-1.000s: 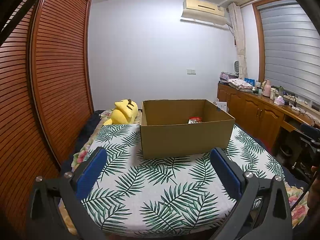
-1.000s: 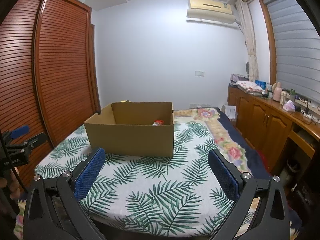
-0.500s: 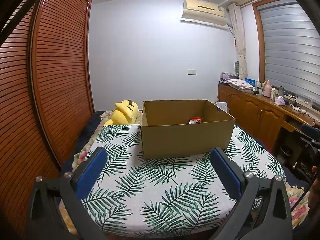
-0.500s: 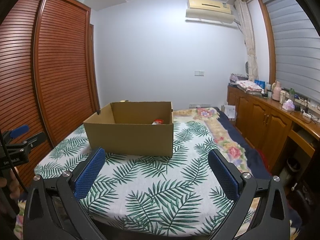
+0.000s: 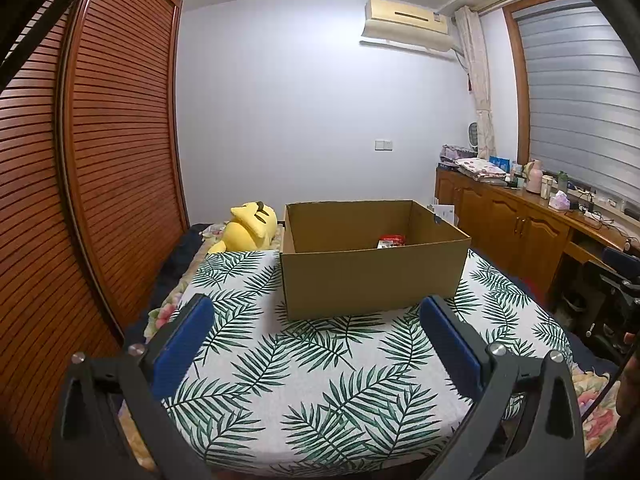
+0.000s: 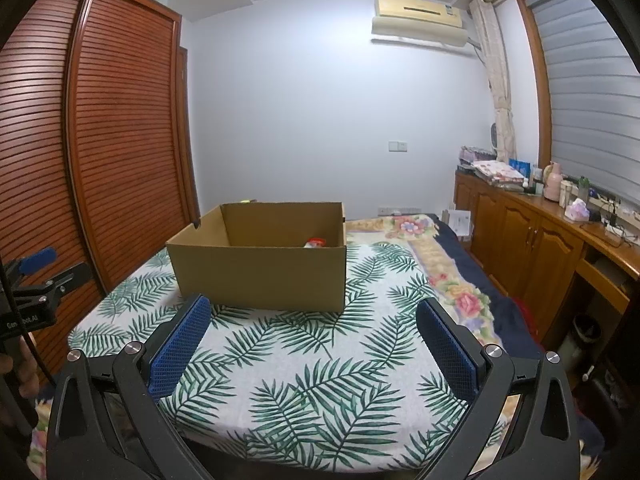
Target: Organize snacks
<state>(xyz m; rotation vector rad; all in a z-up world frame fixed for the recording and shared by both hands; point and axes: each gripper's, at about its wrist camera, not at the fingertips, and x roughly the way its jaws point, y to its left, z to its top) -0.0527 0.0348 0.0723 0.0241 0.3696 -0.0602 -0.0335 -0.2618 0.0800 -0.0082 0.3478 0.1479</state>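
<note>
- The cardboard box (image 5: 370, 268) is plain brown, open at the top with no flaps showing, and sits on the bed (image 5: 320, 380) toward its far end; the right wrist view shows it (image 6: 260, 268) left of centre.
- One snack packet (image 5: 391, 241) lies inside the box against the right-hand wall; only its top shows over the near rim, red with a white patch. There is print on it, but too small to read. From the right wrist view the same packet (image 6: 316, 243) shows as a red and white sliver in the near right corner.
- The left gripper (image 5: 316, 332) hovers over the near part of the bed, short of the box, its blue-padded jaws spread wide with nothing between them.
- The right gripper (image 6: 312, 334) is likewise held over the near bed, jaws wide apart and empty, the blue pads showing a fine mesh texture.
- The bed cover is white with green palm-leaf print; a floral blanket (image 6: 440, 276) lies along its right side.
- A yellow plush toy (image 5: 250, 226) lies just beyond the box's left far corner.
- In the right wrist view the left gripper's body (image 6: 28, 300) appears at the left edge, with white lettering that starts "Gen" and ends "AI"; the middle is hidden by a cable.
- A wall air conditioner (image 5: 406, 24) carries a small label, unreadable.
</note>
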